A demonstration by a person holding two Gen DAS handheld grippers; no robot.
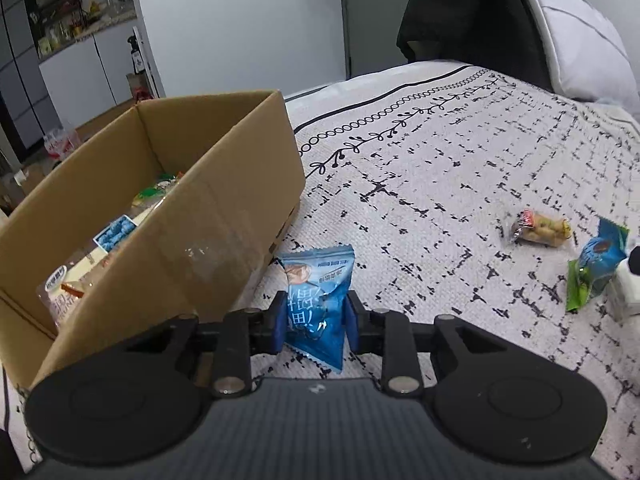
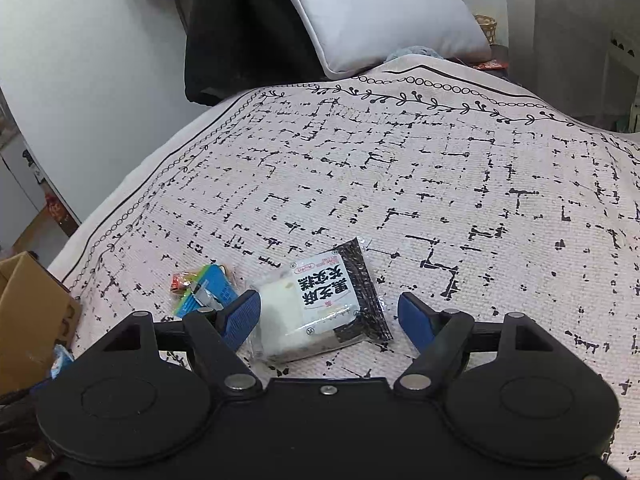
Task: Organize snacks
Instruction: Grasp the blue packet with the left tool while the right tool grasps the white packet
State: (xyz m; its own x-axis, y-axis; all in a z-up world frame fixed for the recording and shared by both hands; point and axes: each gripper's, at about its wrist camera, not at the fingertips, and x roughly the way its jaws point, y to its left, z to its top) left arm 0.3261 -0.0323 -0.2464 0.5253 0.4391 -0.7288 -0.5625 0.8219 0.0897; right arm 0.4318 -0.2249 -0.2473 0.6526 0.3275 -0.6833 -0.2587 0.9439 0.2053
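My left gripper (image 1: pixel 316 320) is shut on a light blue snack packet (image 1: pixel 318 300), held just right of an open cardboard box (image 1: pixel 224 208) with several snacks inside. My right gripper (image 2: pixel 330 318) is open, its blue pads on either side of a white and black sesame cake packet (image 2: pixel 320 308) lying on the bedspread. A small blue and green packet (image 2: pixel 208 290) lies left of it; it also shows in the left wrist view (image 1: pixel 596 268). A clear packet of peanuts (image 1: pixel 540 227) lies on the bedspread.
The patterned white bedspread (image 2: pixel 440 180) covers the bed. A grey pillow (image 2: pixel 380 12) and dark clothing (image 2: pixel 240 28) lie at the head. The box corner (image 2: pixel 32 308) shows at the left of the right wrist view. Kitchen shelves (image 1: pixel 76 16) stand beyond.
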